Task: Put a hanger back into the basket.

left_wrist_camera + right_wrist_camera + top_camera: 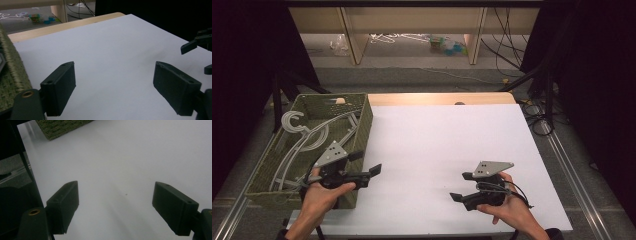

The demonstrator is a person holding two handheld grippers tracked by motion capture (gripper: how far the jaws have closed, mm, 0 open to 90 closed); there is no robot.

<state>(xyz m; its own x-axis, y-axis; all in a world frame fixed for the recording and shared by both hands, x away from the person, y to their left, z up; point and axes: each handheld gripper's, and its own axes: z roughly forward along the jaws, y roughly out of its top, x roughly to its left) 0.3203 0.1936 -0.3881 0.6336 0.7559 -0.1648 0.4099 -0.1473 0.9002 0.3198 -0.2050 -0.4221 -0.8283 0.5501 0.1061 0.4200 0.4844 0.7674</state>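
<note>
My left gripper (366, 163) hovers just right of a green woven basket (362, 125), over the white sheet (442, 140). Its jaws stand wide apart and open, with nothing between them. In the left gripper view the left gripper (120, 87) looks across bare white sheet, with the basket's wall (10, 70) at the left edge. Several grey clothes hangers (302, 135) lie in the basket. Near the front right of the sheet my right gripper (462, 186) points left, open and empty. The right gripper (125, 207) faces plain white sheet, with the basket's corner (60, 127) far off.
The wooden table edge (437, 98) shows beyond the sheet. Behind it stand shelf legs (354, 45), with floor clutter (447, 45) and cables (507, 50). Black stand legs (277, 95) rise left of the basket. Metal rails (572, 170) run along the table's right side.
</note>
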